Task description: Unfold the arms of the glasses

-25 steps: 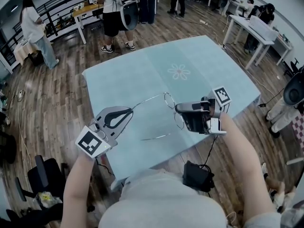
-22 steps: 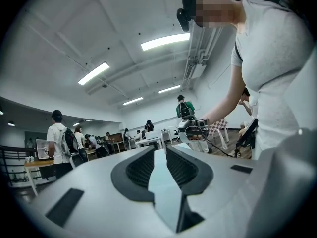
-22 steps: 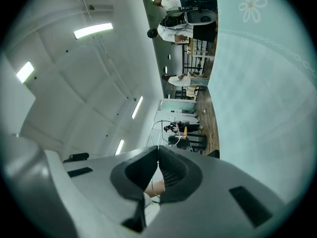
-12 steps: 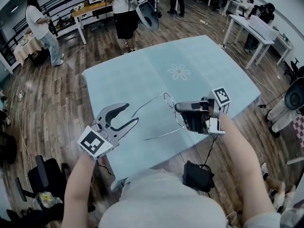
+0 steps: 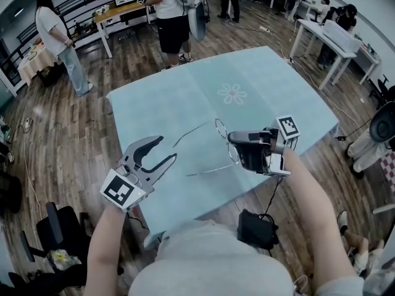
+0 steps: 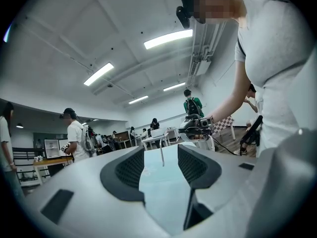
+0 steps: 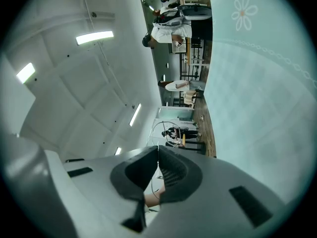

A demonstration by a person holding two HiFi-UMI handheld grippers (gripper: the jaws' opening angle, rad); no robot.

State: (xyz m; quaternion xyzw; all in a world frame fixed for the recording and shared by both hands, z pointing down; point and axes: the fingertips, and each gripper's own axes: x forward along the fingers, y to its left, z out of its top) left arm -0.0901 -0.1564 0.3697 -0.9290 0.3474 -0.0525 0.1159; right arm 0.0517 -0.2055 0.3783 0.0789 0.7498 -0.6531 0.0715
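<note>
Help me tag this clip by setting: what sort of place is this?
Probably a shared lab or workshop hall: white work tables along the far edge, several people standing on a wood-plank floor, and strip lights overhead. The glasses are over a blue cloth-covered table.

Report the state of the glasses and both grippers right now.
glasses: both arms unfolded, frame gripped at the front.
left gripper: jaws just opened wide, empty; one arm's tip sits ahead of the gap, untouched.
right gripper: jaws shut on the glasses frame.
</note>
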